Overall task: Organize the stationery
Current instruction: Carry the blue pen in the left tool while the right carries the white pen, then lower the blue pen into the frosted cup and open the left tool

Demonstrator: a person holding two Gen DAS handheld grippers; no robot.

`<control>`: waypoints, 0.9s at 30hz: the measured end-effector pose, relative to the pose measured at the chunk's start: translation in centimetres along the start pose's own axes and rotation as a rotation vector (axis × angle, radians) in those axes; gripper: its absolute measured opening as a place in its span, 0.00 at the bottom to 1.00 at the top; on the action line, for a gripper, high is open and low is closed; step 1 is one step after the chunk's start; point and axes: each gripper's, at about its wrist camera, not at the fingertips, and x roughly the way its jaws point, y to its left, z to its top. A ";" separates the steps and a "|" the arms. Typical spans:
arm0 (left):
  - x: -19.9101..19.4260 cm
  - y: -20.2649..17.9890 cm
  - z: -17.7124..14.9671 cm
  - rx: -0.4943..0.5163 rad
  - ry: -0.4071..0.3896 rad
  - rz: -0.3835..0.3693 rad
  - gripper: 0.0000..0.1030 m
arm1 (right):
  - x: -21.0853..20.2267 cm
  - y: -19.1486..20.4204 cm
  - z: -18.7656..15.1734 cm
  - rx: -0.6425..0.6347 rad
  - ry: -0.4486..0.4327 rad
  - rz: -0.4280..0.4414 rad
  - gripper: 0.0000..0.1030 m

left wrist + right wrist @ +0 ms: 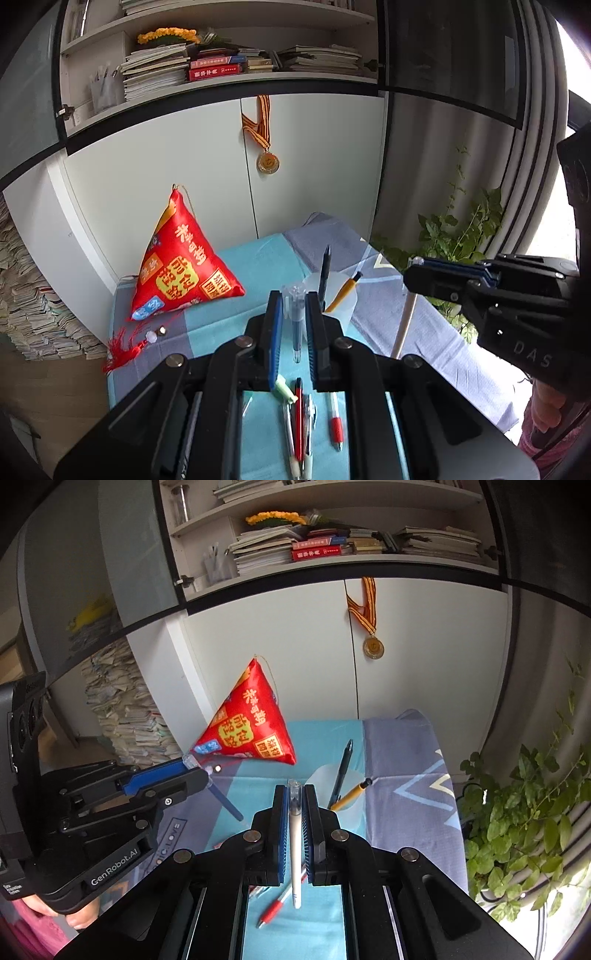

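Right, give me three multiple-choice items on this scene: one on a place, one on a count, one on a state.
1. The medal hangs: A on the cabinet door; B on the plant; C on a shelf.
2. Pens standing in the clear cup: A one; B two; C four.
3. The right gripper is: A open; B shut on a white pen; C shut on the pouch.
Key: A, it hangs against the white door; B, one black pen, one yellow pen; B, both pads press the pen.
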 end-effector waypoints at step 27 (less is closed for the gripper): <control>11.0 -1.0 2.6 0.006 0.150 -0.083 0.11 | 6.3 -6.3 6.3 0.103 -0.087 -0.039 0.08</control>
